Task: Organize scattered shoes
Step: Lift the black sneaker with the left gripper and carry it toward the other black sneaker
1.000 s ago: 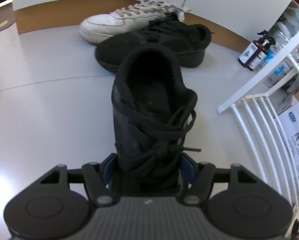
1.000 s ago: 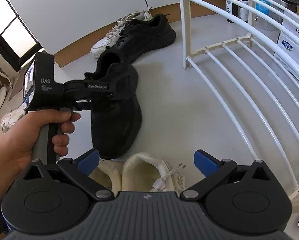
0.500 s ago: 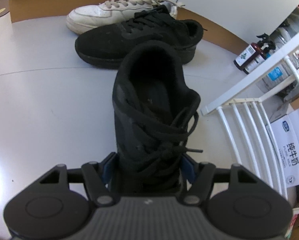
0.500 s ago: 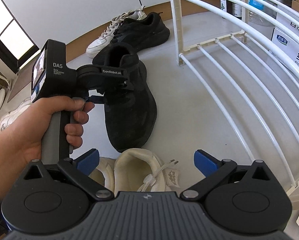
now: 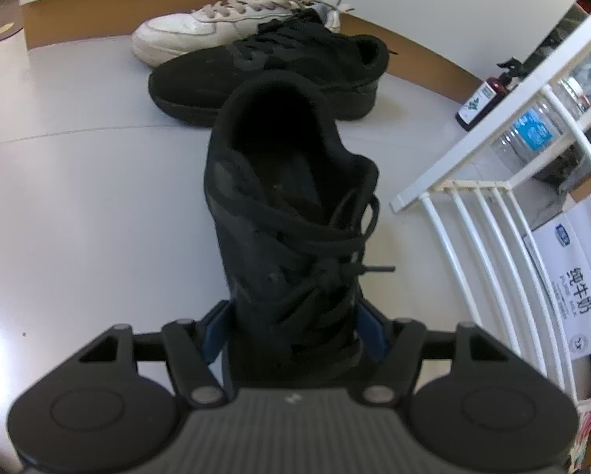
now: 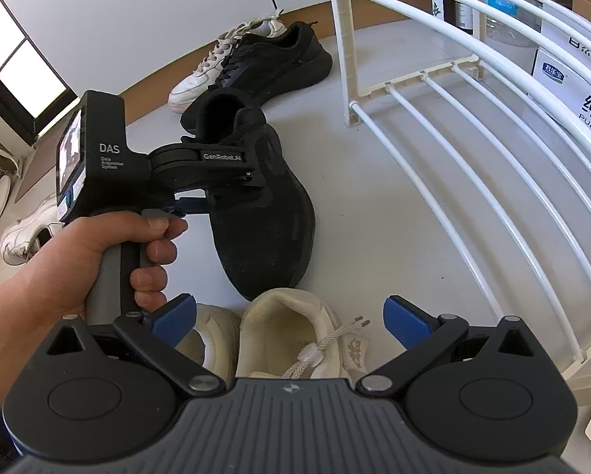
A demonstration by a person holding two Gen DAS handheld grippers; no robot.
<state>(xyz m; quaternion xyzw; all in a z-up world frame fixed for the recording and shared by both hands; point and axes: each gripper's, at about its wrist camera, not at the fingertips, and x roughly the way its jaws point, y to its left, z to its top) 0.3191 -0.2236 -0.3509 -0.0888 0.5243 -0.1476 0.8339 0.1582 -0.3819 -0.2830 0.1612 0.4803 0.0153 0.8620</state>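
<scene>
My left gripper (image 5: 291, 335) is shut on a black lace-up shoe (image 5: 287, 213) across its laced middle, heel pointing away from me. From the right wrist view the same black shoe (image 6: 264, 213) lies toe toward me with the left gripper (image 6: 216, 191) clamped on it, held by a hand (image 6: 98, 249). Beyond it a second black shoe (image 5: 271, 75) lies sideways, and a white sneaker (image 5: 220, 31) behind that. My right gripper (image 6: 289, 320) is open above two cream shoes (image 6: 295, 331), touching neither.
A white wire shoe rack (image 6: 473, 118) stands to the right, its post (image 6: 345, 39) near the far black shoe. Bottles (image 5: 481, 102) and a printed carton (image 5: 576, 276) sit behind the rack. Another white sneaker (image 6: 27, 233) lies at far left. Pale floor spreads left.
The left gripper has carried the black shoe rightward toward the rack, with the far shoes shifting in its view. The right gripper stayed open over the cream shoes.
</scene>
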